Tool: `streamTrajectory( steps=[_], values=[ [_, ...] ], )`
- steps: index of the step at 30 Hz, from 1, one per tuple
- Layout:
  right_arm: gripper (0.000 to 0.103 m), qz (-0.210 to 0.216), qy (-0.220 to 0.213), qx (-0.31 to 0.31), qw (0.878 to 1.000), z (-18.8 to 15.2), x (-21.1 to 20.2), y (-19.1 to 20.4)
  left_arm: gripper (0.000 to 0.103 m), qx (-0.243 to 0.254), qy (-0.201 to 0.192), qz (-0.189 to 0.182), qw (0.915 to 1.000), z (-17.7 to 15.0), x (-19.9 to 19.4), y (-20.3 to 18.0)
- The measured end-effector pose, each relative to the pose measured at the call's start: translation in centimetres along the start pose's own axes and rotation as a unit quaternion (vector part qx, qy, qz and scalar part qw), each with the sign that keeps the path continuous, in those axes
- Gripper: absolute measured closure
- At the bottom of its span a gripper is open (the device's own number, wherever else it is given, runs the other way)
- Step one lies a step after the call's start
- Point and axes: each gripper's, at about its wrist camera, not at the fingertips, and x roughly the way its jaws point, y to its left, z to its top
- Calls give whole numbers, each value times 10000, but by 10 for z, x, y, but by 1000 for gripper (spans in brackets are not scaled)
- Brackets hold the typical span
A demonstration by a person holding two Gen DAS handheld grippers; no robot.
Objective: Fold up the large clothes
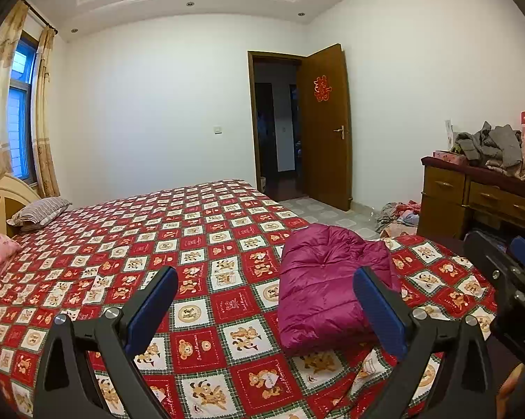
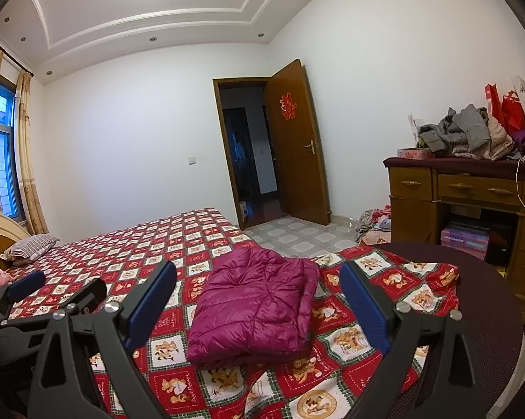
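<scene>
Claws (image 2: 259,300) apart above folded jacket (image 2: 255,305)

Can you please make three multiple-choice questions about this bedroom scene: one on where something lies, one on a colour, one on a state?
1. Where does the folded jacket lie?
A. on the floor
B. on the bed cover
C. on the wooden dresser

2. What colour is the jacket?
A. grey
B. blue
C. magenta purple

3. How do the two grippers stand?
A. both open, holding nothing
B. both shut on the jacket
C. one shut on the pillow

Answers:
1 B: the jacket rests on the red bear-print cover near the foot corner.
2 C: its quilted fabric shows magenta purple in both views.
3 A: the left gripper and right gripper have fingers spread wide, apart from the fabric.
</scene>
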Motion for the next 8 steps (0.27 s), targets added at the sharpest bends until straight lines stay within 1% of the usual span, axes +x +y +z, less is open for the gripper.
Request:
streamTrajectory(
  steps=[3, 8],
  values=[
    [7, -4, 2, -5, 10000, 0, 0, 1, 2, 35, -32, 78, 10000, 0, 0, 0],
    [3, -26, 43, -5, 10000, 1, 0, -1, 2, 14, 21, 3, 10000, 0, 2, 1]
  ],
)
